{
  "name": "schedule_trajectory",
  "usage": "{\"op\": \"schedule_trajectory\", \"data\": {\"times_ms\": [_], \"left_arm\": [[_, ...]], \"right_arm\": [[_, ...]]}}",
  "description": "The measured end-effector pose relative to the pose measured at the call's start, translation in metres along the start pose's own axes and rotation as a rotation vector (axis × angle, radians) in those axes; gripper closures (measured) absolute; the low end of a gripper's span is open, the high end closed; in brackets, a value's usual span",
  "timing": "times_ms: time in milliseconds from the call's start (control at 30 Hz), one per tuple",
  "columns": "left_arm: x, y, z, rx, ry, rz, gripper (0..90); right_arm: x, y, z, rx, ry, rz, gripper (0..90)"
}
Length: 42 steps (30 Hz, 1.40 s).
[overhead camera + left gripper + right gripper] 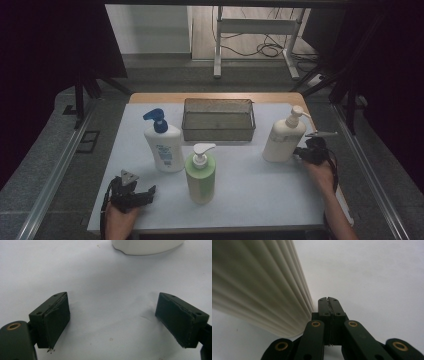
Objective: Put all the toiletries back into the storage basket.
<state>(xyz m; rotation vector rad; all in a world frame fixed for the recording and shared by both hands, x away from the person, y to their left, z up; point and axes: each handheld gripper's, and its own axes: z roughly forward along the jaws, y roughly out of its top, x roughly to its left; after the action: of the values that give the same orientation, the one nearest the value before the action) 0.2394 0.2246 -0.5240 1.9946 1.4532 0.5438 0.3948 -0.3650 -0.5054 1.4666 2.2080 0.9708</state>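
Right gripper view: the right tool (329, 300) has its jaws pressed together on nothing, just beside the cream pump bottle (259, 287), perhaps brushing its base. The bottle stands at the table's (250, 190) right side. The left tool (112, 320) gapes wide.

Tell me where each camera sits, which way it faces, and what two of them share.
High view: above the person's side, looking forward and down on the table; both forearms, left tool and right tool show.
Left gripper view: on the left tool, facing low across the table; open jaws, a white bottle base ahead.
Right gripper view: on the right tool, jaws shut beside the cream pump bottle.
Shared: high and right gripper views both show the cream pump bottle.
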Motion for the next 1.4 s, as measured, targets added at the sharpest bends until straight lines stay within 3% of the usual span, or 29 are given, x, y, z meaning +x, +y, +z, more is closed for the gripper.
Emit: {"op": "schedule_trajectory", "data": {"times_ms": [600,867,1400], "left_arm": [[0.0,0.0,0.0,0.0,0.0,0.0,12.1],[0.0,0.0,0.0,0.0,0.0,0.0,12.1],[0.0,0.0,0.0,0.0,0.0,0.0,12.1]], "right_arm": [[0.001,-0.001,0.003,0.007,0.049,-0.005,89.6],[0.013,-0.003,0.003,0.01,0.089,-0.017,89.4],[0.028,-0.011,0.0,0.006,0.112,-0.038,87.8]]}}
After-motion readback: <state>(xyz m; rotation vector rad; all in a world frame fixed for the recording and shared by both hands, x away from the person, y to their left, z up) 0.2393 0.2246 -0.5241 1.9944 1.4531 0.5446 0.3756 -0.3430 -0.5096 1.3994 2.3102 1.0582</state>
